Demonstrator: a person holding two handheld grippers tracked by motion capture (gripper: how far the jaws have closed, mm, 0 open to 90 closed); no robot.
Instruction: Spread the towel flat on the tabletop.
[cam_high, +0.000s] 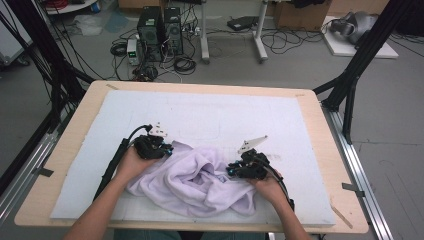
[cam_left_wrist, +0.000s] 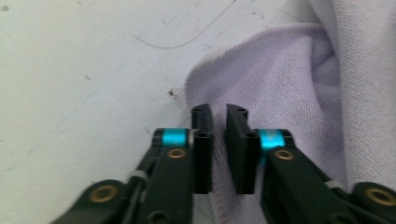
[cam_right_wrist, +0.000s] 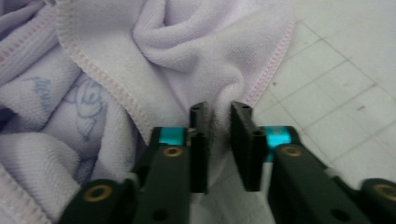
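Observation:
A crumpled lilac towel lies on the near half of the white mat. My left gripper is at the towel's left edge. In the left gripper view the left gripper has its jaws pinched on the towel's stitched hem just above the mat. My right gripper is low at the towel's right side. In the right gripper view the right gripper holds a bunched fold of the towel beside its hem. Both hands come in from the near edge.
The mat covers a wooden table with a bare rim all round. Black frame posts stand at both far corners. Computer towers and loose cables sit on the floor beyond the table's far edge.

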